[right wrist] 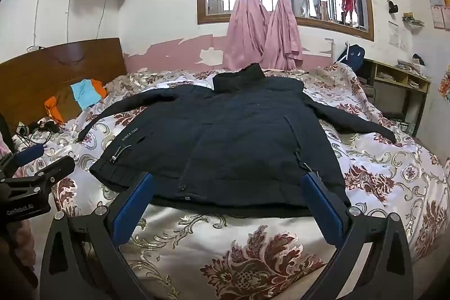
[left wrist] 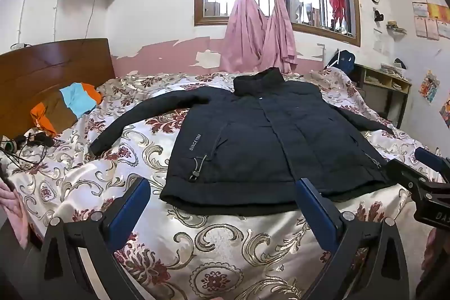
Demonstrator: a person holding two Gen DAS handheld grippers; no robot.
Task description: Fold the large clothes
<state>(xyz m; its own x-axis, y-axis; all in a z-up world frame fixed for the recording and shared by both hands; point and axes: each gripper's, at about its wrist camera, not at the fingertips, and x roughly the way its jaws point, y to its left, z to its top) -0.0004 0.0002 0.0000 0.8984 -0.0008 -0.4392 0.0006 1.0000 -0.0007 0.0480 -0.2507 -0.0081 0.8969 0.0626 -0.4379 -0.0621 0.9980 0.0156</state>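
A dark navy jacket [left wrist: 267, 137] lies front up and spread flat on the floral bedspread [left wrist: 225, 243], collar toward the window and both sleeves stretched out to the sides. Its hem faces me. My left gripper [left wrist: 225, 184] hovers open just short of the hem's left half, nothing between its blue pads. My right gripper [right wrist: 227, 179] is open too, above the near edge of the hem [right wrist: 225, 204], empty. In the right wrist view the jacket [right wrist: 225, 137] fills the middle of the bed. Each gripper shows at the other view's edge: the right gripper [left wrist: 430, 159] and the left gripper [right wrist: 33, 156].
Folded orange, brown and light-blue clothes [left wrist: 70, 106] rest by the wooden headboard [left wrist: 50, 69]. Cables and a dark gadget [left wrist: 31, 142] lie at the bed's left edge. Pink curtains [left wrist: 261, 18] hang at the window. A desk with shelves [left wrist: 385, 86] stands right of the bed.
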